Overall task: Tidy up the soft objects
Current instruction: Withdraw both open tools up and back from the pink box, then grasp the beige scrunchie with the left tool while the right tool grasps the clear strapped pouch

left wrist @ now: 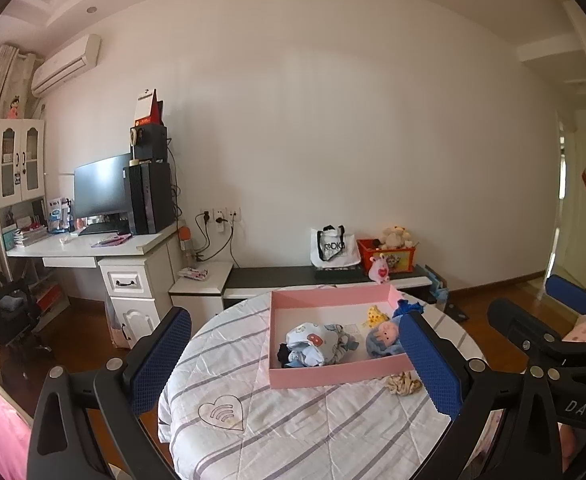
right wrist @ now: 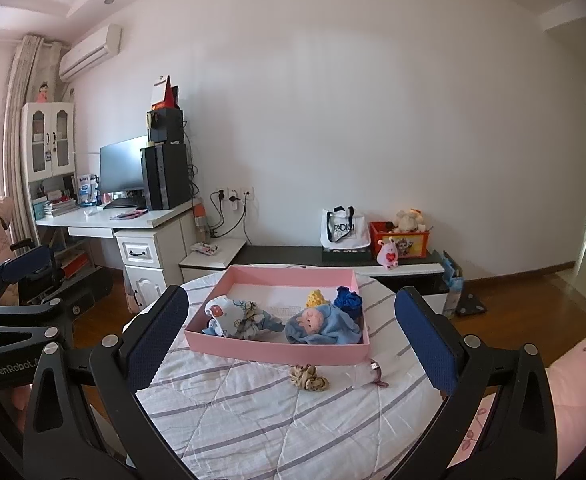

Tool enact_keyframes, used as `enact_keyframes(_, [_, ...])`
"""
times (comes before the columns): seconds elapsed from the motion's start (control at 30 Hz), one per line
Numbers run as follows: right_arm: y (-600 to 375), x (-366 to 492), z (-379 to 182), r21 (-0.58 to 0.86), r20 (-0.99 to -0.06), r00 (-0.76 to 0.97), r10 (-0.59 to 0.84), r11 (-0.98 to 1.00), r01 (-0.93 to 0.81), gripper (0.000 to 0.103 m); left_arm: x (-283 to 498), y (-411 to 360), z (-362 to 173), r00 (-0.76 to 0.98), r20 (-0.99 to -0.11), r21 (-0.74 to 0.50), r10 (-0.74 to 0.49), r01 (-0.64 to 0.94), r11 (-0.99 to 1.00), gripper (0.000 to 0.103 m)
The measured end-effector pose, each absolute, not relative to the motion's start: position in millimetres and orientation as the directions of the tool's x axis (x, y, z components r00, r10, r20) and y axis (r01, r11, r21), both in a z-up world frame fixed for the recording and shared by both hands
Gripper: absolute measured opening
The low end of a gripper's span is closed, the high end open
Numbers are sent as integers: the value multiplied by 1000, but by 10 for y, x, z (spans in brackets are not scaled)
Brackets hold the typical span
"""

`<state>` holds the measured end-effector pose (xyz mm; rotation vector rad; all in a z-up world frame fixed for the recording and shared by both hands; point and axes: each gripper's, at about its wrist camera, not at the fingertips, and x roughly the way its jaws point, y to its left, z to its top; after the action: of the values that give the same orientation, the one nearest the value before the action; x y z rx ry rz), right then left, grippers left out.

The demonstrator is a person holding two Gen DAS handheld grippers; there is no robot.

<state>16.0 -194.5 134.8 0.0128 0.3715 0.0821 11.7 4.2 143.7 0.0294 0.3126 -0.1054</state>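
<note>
A pink tray (left wrist: 325, 376) (right wrist: 269, 354) sits on the round table. In it lie a pale printed cloth bundle (left wrist: 309, 344) (right wrist: 229, 314), a blue cloth doll with a pink face (left wrist: 385, 338) (right wrist: 321, 324), a yellow knitted piece (left wrist: 375, 315) (right wrist: 316, 298) and a dark blue cloth (right wrist: 348, 302). A beige patterned scrunchie (left wrist: 403, 383) (right wrist: 308, 377) lies on the table in front of the tray, with a small clear object (right wrist: 367, 374) beside it. My left gripper (left wrist: 297, 364) is open and empty, above the table's near side. My right gripper (right wrist: 293, 344) is open and empty, short of the tray.
The table carries a white quilted cover with grey stripes (left wrist: 285, 432) (right wrist: 277, 420). Behind it stand a low dark bench (left wrist: 293, 276) with a white tote bag (left wrist: 333, 246) and a red toy box (left wrist: 387, 254), and a white desk (left wrist: 93, 246) at left.
</note>
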Motion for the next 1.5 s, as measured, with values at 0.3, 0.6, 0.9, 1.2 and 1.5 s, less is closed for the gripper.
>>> enact_keyframes(0.3, [-2036,247,1261,48,-395,916,67,997,-52,103,214,-2,1398,932,-347,19,-106,120,993,103])
enact_keyframes(0.6, [-2108,332,1152,52,-432,901,44,998,-24,103,343,-29,1377,911,-396,13,-119,136,991,103])
enact_keyframes(0.9, [-2259,467,959,41,-488,872,-23,998,49,103,539,-90,1317,875,-460,2,-150,170,986,103])
enact_keyframes(1.2, [-2592,696,626,26,-588,800,-116,986,162,103,894,-292,1143,802,-562,-16,-203,235,972,103])
enact_keyframes(1.5, [-3027,926,209,41,-683,713,-159,966,254,103,1449,-729,845,685,-689,-17,-238,313,950,103])
